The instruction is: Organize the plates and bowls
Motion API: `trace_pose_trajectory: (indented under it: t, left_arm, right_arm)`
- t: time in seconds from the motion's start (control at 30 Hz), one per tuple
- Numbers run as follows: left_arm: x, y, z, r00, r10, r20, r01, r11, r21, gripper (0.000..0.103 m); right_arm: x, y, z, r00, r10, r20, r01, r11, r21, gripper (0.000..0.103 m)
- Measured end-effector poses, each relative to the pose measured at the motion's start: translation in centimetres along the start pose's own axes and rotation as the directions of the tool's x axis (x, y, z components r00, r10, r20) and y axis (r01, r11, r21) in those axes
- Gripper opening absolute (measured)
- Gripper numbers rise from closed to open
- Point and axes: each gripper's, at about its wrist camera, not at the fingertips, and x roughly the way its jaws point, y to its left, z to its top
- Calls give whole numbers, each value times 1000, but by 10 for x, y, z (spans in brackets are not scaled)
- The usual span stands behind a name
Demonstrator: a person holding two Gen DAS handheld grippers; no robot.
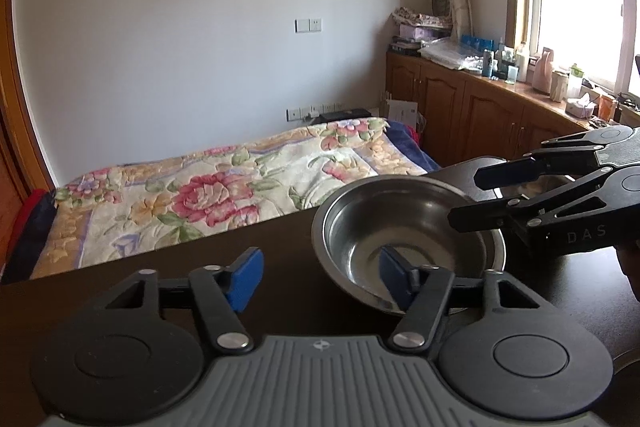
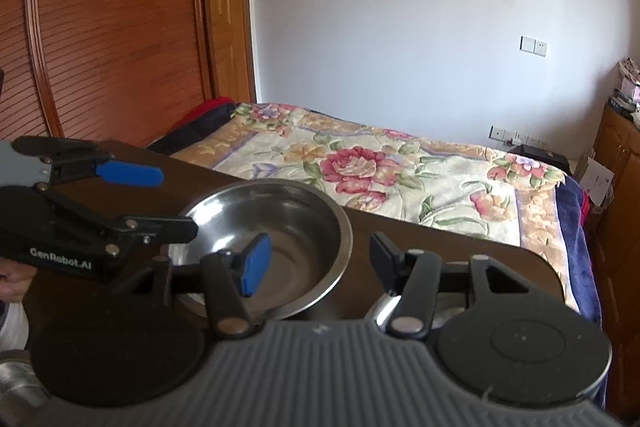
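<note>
Steel bowl (image 1: 404,239) sits on the dark table (image 1: 200,267), lower right of the left wrist view, centre-left in the right wrist view. Left gripper (image 1: 320,279) — jaws spread, right pad over the bowl's near rim, nothing pinched. Right gripper (image 2: 320,263) — jaws spread too, left pad above the bowl interior. Floral bed (image 1: 224,195) behind.

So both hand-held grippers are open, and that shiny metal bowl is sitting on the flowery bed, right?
Not quite. The steel bowl sits on the dark table, not on the floral bedspread, which lies beyond the table's far edge; the left wrist view shows this. The left hand-held gripper and right hand-held gripper are indeed open.
</note>
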Motion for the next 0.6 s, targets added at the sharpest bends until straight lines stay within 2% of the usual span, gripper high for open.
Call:
trace_pose_trajectory:
  t: [0.1,0.37,0.43,0.5,0.6]
  left_arm:
    - [3,1,-1,1000,-6,-24,6,1000,-10,80]
    - [9,0,0,998,-27,-60,26,1000,-18,75]
    - [12,-1,0,997,-34,-72,33,999,-23,68]
    - [15,0,0,995,-46,-88,43,999,-31,56]
    - [16,0,1,994,-49,-94,46,998,-34,48]
  right_arm:
    - [4,0,1,1000,-5,-15,5,1000,-1,56]
    - [14,0,4,998,11,-59,-11,1000,6,56]
    - [15,2,4,997,9,-73,-9,1000,-2,56]
    - [16,2,5,996,11,-87,-12,1000,-7,55]
    - [18,3,5,994,17,-108,-18,1000,-12,46]
